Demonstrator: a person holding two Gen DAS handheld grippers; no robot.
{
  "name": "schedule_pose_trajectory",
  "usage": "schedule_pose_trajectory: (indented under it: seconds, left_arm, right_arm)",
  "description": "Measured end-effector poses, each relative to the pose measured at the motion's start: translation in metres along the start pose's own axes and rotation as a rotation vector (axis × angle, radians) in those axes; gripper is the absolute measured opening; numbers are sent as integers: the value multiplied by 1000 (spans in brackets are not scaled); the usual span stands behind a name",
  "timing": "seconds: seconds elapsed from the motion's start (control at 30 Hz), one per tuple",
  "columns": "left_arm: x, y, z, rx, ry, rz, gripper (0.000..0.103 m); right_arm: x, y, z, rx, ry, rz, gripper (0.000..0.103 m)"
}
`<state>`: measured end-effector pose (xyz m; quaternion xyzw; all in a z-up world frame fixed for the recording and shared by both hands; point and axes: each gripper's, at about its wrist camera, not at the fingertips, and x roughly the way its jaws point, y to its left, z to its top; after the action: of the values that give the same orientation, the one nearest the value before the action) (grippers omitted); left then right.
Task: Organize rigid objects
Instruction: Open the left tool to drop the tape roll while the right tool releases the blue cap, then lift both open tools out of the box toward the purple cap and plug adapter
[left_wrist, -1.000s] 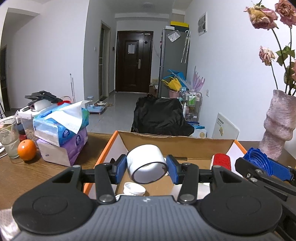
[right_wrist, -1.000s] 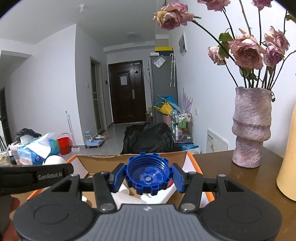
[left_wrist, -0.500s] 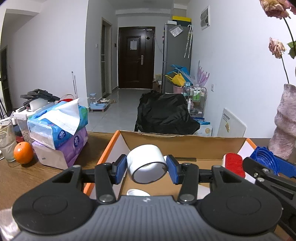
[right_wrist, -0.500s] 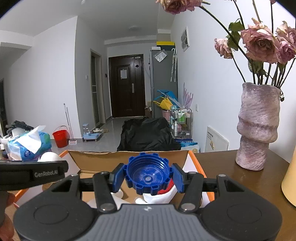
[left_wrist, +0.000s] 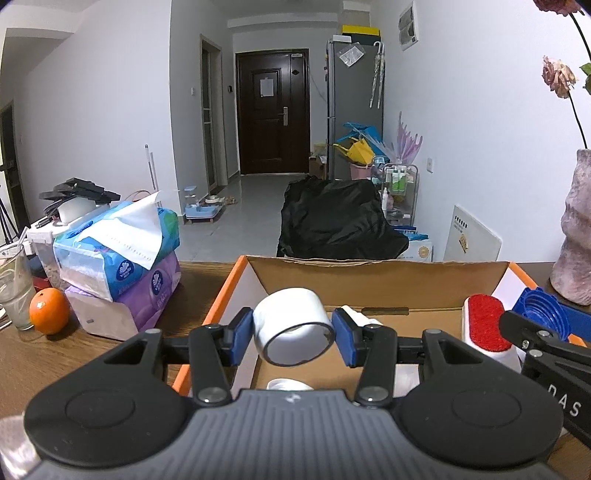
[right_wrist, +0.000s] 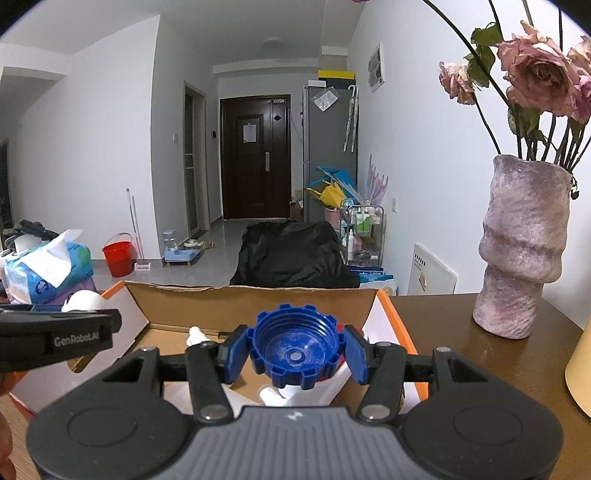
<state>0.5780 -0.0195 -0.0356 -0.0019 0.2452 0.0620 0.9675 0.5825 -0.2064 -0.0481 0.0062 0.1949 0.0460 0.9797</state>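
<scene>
I have the white tape roll clamped in my left gripper, and the blue cap pinched in my right gripper, both above the open cardboard box, so each can drop in beside the red brush.

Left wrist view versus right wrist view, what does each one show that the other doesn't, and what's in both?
Only the left wrist view shows the orange and the glass. Only the right wrist view shows the red bucket and the vase's roses. Both show the cardboard box, white tape roll, blue cap, tissue packs and vase.
</scene>
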Motion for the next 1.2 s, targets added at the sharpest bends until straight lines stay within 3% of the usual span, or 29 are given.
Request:
schedule_pose_trajectory:
  seconds: [0.13, 0.2, 0.23, 0.27, 0.3, 0.37, 0.4, 0.5, 1.2]
  left_arm:
    - [1, 2, -1, 3, 6, 1, 51]
    - [1, 3, -1, 0, 5, -4, 58]
    - [0, 4, -1, -1, 3, 1, 71]
    - [0, 4, -1, 0, -3, 15, 84]
    - [-1, 4, -1, 3, -9, 32, 91]
    - [-1, 4, 0, -1, -9, 47, 96]
    - [-1, 5, 0, -8, -5, 44, 103]
    - [0, 7, 1, -16, -1, 52, 103]
    - [-9, 10, 2, -19, -9, 53, 103]
  right_arm:
    - [1, -2, 0, 4, 23, 8, 54]
    - [3, -4, 0, 8, 37, 8, 54]
    - [3, -5, 0, 11, 38, 4, 55]
    - [3, -6, 0, 14, 41, 3, 63]
    - [2, -8, 0, 15, 43, 0, 68]
    - [0, -9, 0, 20, 31, -14, 88]
    - [-1, -10, 0, 22, 21, -18, 91]
    - [-5, -13, 1, 39, 1, -23, 103]
    - [-22, -8, 3, 3, -19, -18, 103]
